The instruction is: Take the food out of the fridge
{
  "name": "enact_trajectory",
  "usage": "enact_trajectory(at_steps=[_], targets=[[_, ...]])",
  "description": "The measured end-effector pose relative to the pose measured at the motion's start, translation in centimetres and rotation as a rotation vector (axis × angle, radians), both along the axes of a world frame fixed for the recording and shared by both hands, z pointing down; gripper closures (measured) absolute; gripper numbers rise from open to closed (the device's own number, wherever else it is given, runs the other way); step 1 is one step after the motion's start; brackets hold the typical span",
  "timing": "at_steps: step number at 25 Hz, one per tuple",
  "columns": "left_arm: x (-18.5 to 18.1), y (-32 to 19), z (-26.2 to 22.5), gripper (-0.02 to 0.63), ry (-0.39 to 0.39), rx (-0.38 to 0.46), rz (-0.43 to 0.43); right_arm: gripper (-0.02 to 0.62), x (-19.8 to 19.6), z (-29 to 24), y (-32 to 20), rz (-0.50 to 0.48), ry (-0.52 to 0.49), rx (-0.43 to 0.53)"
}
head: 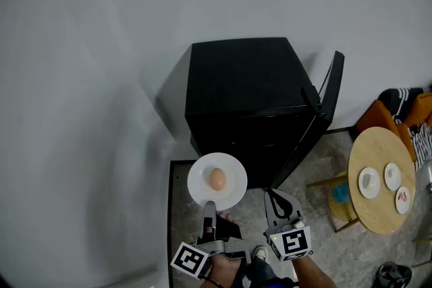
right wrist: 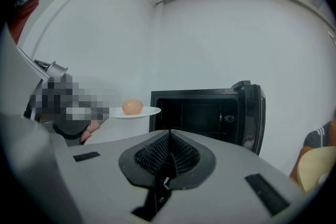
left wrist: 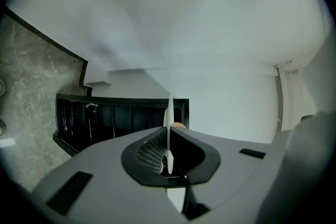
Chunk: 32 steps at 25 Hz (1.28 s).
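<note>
at the left, the left gripper (head: 210, 207) is nipped tight on the near rim of a white plate (head: 202, 193). only a thin sliver of the edge sits between its pads. an egg (head: 217, 179) lies loose near the plate's middle. plate and egg are out of the fridge (head: 250, 98), held in the air just in front of its open front.

the main risk, as i judge it, is the egg. it is round, nothing holds it, and the plate has a shallow lip. a small tilt or a jerk would send it rolling over the edge to the floor. the pinch is at one point of the rim, so the plate could also swivel or sag in the jaws under its own weight.

next to it, the right gripper (right wrist: 169, 134) has its jaws pressed together on nothing, so it gives no support. the fridge door (head: 331, 88) stands open just beyond it and could be knocked in a turn.

the round worktop (head: 374, 152) is well apart to the right, with small plates (head: 369, 182) on it. that makes a long carry, and a crowded landing could clip them.
</note>
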<state>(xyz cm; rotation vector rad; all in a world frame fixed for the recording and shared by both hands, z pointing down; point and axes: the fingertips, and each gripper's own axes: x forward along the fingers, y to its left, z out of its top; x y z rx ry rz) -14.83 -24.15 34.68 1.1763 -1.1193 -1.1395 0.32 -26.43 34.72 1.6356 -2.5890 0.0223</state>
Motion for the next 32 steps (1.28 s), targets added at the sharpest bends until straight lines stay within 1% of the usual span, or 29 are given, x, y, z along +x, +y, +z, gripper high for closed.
enact_trajectory(at_steps=[3,7,8,9,12,13,20,26,29,32], targets=[[0.2,0.4,-0.8,0.583,0.004,0.0,0.012,0.574,0.2,-0.8,0.4,0.005,0.024,-0.053],[0.6,0.8,-1.5,0.583,0.007,-0.007,0.026,0.574,0.1,-2.8,0.6,-0.008,-0.017,0.029],[0.6,0.9,-1.8,0.583,0.007,-0.006,0.03,0.574,0.0,-3.3,0.7,-0.011,-0.021,0.037],[0.7,0.9,-2.0,0.583,0.006,-0.006,0.033,0.574,0.1,-3.7,0.7,-0.013,-0.021,0.032],[0.7,1.3,-2.5,0.583,-0.002,-0.008,0.038,0.574,0.6,-4.0,1.1,-0.008,-0.006,-0.03],[0.8,1.4,-2.7,0.583,-0.004,-0.009,0.041,0.574,0.8,-4.3,1.2,-0.008,-0.005,-0.031],[0.9,2.3,-4.0,0.583,-0.016,0.001,0.061,0.574,0.9,-7.1,2.1,-0.022,-0.024,0.006],[0.8,3.2,-4.7,0.583,-0.019,0.002,0.068,0.574,0.6,-8.4,2.9,-0.031,-0.01,0.006],[0.9,3.1,-4.6,0.583,-0.023,0.003,0.073,0.574,0.3,-8.7,3.1,-0.06,-0.02,0.016],[1.1,3.2,-4.7,0.583,-0.031,0.009,0.078,0.574,0.2,-9.2,3.4,-0.07,-0.026,0.033]])
